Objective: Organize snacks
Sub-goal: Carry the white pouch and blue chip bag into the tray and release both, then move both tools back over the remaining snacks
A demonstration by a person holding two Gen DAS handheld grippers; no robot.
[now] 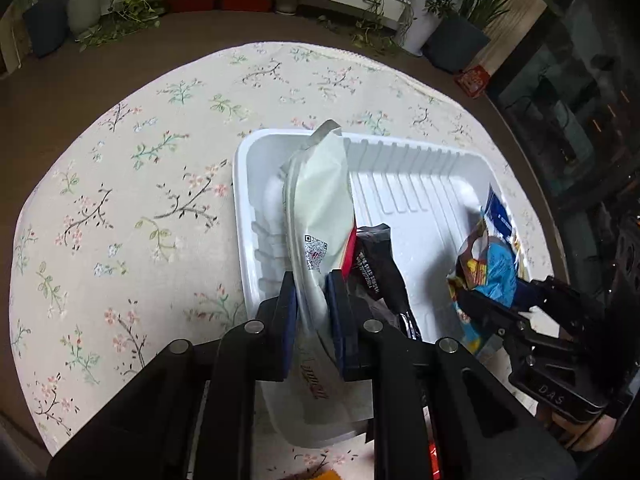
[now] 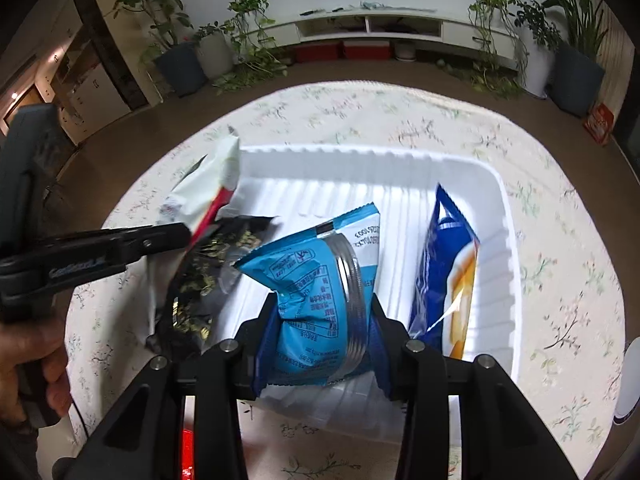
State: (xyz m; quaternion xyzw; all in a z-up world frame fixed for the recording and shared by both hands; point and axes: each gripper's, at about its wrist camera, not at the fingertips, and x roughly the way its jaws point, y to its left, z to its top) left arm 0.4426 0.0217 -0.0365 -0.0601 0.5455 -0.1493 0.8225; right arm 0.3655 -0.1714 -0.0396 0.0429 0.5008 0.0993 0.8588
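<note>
A white ribbed plastic tray [image 1: 420, 160] [image 2: 496, 216] sits on a floral tablecloth. My left gripper [image 1: 312, 300] is shut on a pale green and white snack bag [image 1: 320, 200] and holds it upright over the tray's left part; it shows in the right wrist view [image 2: 204, 188]. A black snack bag [image 1: 372, 264] [image 2: 200, 276] leans beside it. My right gripper [image 2: 320, 320] is shut on a light blue snack bag [image 2: 316, 280], held over the tray's near side; it also shows in the left wrist view [image 1: 488, 272]. A dark blue and orange bag [image 2: 448, 264] stands at the tray's right wall.
The round table's floral cloth [image 1: 140, 200] surrounds the tray. A red packet [image 2: 188, 452] lies near the table's front edge. A white object [image 2: 628, 380] sits at the far right. Potted plants and a low white cabinet [image 2: 380, 28] stand beyond the table.
</note>
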